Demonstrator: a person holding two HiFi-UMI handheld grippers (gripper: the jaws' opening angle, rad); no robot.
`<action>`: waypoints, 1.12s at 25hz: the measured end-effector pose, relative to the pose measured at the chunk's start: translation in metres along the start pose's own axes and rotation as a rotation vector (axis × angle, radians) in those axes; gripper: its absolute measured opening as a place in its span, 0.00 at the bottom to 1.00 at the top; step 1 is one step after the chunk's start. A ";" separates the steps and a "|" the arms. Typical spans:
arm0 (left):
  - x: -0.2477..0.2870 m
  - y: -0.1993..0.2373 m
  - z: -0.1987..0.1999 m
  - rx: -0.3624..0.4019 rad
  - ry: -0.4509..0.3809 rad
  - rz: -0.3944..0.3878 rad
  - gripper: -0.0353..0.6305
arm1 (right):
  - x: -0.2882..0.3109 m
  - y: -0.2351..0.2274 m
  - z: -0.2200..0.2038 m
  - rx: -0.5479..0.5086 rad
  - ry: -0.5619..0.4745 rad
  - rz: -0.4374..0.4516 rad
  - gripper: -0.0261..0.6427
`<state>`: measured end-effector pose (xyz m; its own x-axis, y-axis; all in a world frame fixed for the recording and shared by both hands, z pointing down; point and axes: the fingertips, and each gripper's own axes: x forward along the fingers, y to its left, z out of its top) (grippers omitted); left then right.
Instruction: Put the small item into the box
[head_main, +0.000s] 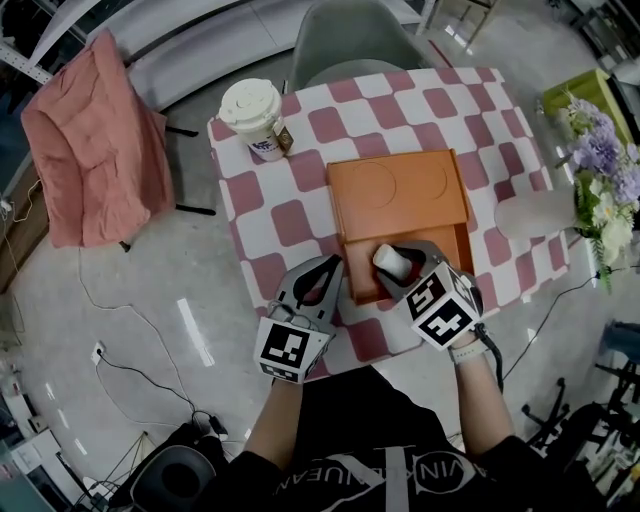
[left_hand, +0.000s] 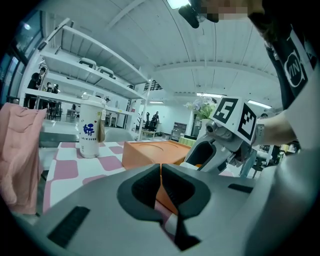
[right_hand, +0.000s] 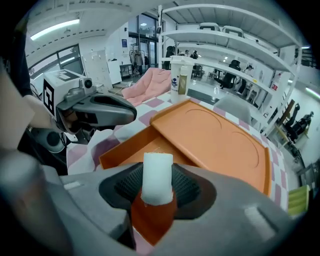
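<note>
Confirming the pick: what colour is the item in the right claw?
White; the small item shows best in the right gripper view.

A small table (head_main: 300, 215) stands in the middle of the room under a cloth of pink and white checks that hangs over its edges. At its far left corner a white paper cup (head_main: 253, 118) with a lid stands upright, well apart from everything else on the top. Right of the middle lies a flat orange box (head_main: 352, 272), its near end close to the table's near edge. An orange lid (head_main: 398, 190) sits over the box's far part, leaving the near part uncovered.
</note>
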<state>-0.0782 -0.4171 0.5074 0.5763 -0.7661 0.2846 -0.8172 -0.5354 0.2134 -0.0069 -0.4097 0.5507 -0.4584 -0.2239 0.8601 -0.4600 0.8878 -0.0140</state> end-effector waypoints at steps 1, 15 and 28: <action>0.000 0.002 -0.001 0.001 0.004 0.003 0.08 | 0.003 0.002 0.000 -0.007 0.009 0.012 0.31; 0.008 0.014 -0.010 -0.038 0.014 -0.008 0.08 | 0.032 0.015 0.002 -0.066 0.098 0.134 0.31; 0.009 0.014 -0.014 -0.059 0.022 -0.009 0.08 | 0.024 0.025 0.011 -0.058 0.039 0.202 0.31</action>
<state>-0.0842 -0.4271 0.5263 0.5841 -0.7530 0.3031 -0.8104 -0.5197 0.2706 -0.0377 -0.3971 0.5653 -0.5064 -0.0238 0.8620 -0.3164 0.9350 -0.1600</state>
